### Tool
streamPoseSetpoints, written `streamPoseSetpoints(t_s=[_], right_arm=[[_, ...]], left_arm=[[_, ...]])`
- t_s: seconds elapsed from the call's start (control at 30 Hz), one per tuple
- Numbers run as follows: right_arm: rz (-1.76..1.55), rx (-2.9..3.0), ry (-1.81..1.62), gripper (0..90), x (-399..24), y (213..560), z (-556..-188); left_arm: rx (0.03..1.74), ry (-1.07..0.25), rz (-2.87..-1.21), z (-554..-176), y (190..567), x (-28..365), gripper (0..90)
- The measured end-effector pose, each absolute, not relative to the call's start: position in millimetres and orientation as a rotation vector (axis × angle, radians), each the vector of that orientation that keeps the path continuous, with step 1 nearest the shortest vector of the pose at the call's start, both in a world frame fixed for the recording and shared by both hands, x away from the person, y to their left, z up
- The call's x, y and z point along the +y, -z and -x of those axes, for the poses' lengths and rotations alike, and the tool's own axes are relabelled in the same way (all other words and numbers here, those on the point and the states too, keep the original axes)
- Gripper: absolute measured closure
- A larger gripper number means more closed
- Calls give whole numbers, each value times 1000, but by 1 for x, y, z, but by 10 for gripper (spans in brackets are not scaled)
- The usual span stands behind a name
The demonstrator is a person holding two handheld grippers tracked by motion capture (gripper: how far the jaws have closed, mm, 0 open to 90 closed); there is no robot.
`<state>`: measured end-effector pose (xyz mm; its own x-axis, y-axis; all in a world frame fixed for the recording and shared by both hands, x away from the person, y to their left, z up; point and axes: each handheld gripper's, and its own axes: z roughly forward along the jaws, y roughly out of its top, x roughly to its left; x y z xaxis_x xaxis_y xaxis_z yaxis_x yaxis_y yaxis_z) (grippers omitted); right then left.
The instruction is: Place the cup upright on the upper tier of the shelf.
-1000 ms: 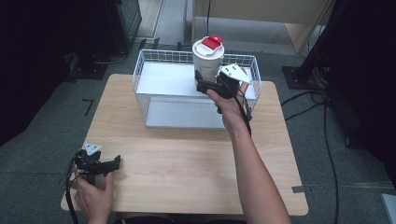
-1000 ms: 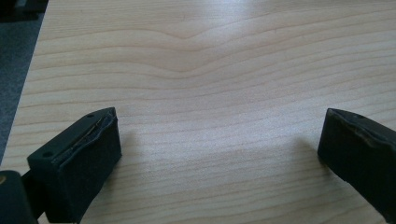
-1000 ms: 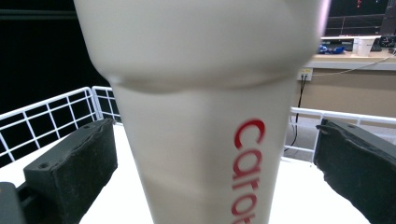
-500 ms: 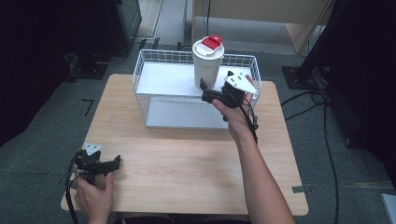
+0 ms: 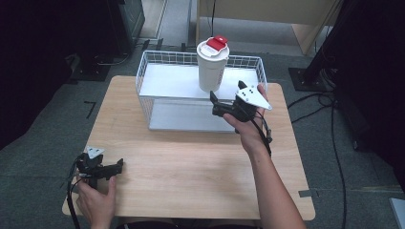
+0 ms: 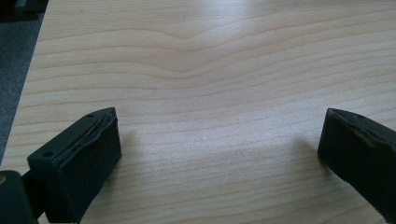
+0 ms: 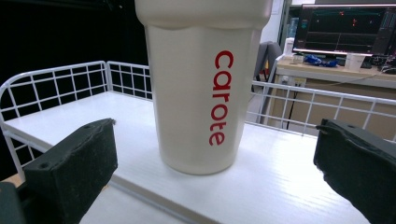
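The tumbler [image 5: 213, 64], white with a red flap on its lid, stands upright on the upper white shelf of a wire basket [image 5: 152, 71] at the far side of the wooden table [image 5: 191, 162], toward the basket's right end. Nearest the person, at the table's near left corner, the left gripper [image 5: 117, 166] rests low over the wood in the left hand [image 5: 95, 202]; the left gripper view shows its jaws spread wide with bare wood grain between them, a detail too small to read from the high view. Farther off, the right hand [image 5: 246, 126] holds the right gripper [image 5: 213, 102] just in front of the basket's right half, pointing at the tumbler. The right gripper view shows its jaws released and wide apart, standing clear of the tumbler on either side, and the red word "carote" running up the tumbler's side, which the high view does not resolve. The high view alone shows the red lid flap. Beyond the basket's far rail, a monitor [image 7: 345, 25] glows on a desk.
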<state>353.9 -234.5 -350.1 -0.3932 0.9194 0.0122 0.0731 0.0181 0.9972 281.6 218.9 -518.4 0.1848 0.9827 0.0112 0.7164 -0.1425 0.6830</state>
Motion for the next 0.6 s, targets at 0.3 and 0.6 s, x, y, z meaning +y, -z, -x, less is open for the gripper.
streamPoseSetpoints(t_s=[0.3,0.6], right_arm=[[-1057,1557,-1448,0,-247,359,-342],[-1067,1553,-1439,0,-259,369,-328]], left_arm=[[1588,-640,-1925,-282,518,219,0],[1589,-637,-1925,-282,518,219,0]])
